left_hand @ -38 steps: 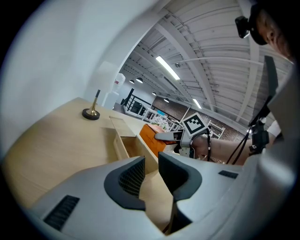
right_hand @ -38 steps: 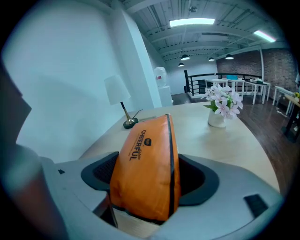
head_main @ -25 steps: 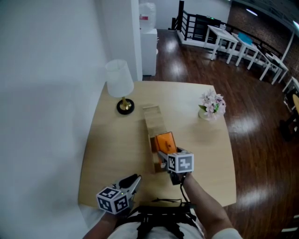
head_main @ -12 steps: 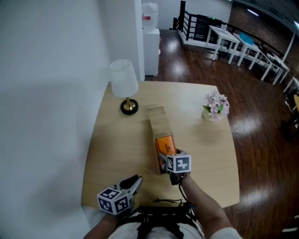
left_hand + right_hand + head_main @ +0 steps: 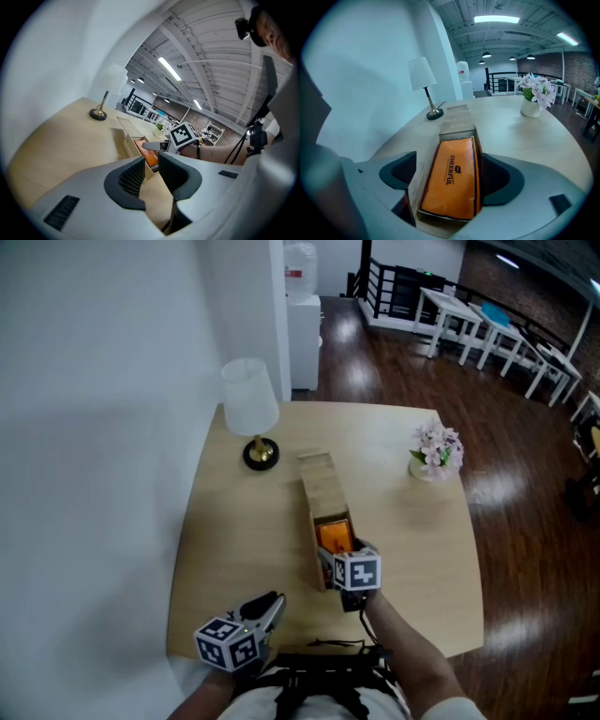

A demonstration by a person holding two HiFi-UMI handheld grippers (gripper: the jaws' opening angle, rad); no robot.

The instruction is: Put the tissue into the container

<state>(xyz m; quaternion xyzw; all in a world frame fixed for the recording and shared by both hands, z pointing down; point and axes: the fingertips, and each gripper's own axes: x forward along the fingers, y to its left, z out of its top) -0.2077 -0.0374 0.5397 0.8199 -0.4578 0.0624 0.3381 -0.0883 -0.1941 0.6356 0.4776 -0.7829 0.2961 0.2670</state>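
Note:
An orange tissue pack point(image 5: 333, 534) point(image 5: 452, 178) lies flat inside the near end of a long, open wooden container point(image 5: 319, 479) point(image 5: 457, 117) in the middle of the table. My right gripper point(image 5: 336, 549) point(image 5: 449, 176) straddles that end with its jaws opening. The pack sits between them, and neither pad presses on it. My left gripper point(image 5: 267, 604) point(image 5: 151, 161) hovers near the table's front edge, left of the container. It holds nothing, and only a narrow gap shows between its pads. The left gripper view also shows the pack point(image 5: 149, 157) in the container point(image 5: 126, 129).
A white-shaded lamp point(image 5: 251, 399) on a brass foot stands at the back left of the round-cornered wooden table point(image 5: 234, 521). A small vase of pink flowers point(image 5: 434, 448) stands at the back right. A white wall runs along the left, with dark wood floor on the right.
The tissue pack was tilted above the container's near end and now lies down inside it. The right gripper's jaws have spread away from it. The left gripper has stayed put.

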